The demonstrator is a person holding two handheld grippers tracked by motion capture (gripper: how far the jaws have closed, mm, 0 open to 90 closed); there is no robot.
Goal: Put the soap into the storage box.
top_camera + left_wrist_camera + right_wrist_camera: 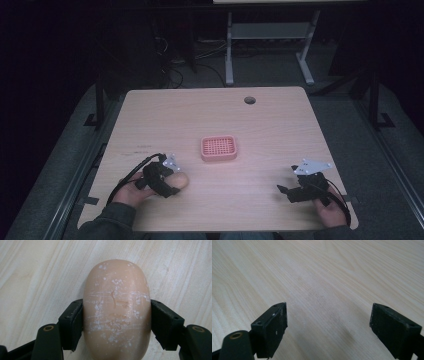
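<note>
Gripping a tan bar of soap (117,310), the left gripper (116,322) is pressing its jaws against both long sides of the bar, near the front left of the desk (210,115). White scuff marks are showing across the soap's top face. A pink soap dish (219,148) with a perforated floor is sitting near the desk's middle, apart from the soap. The right gripper (329,327) is resting low over bare wood at the front right, its jaws standing wide apart and holding nothing.
</note>
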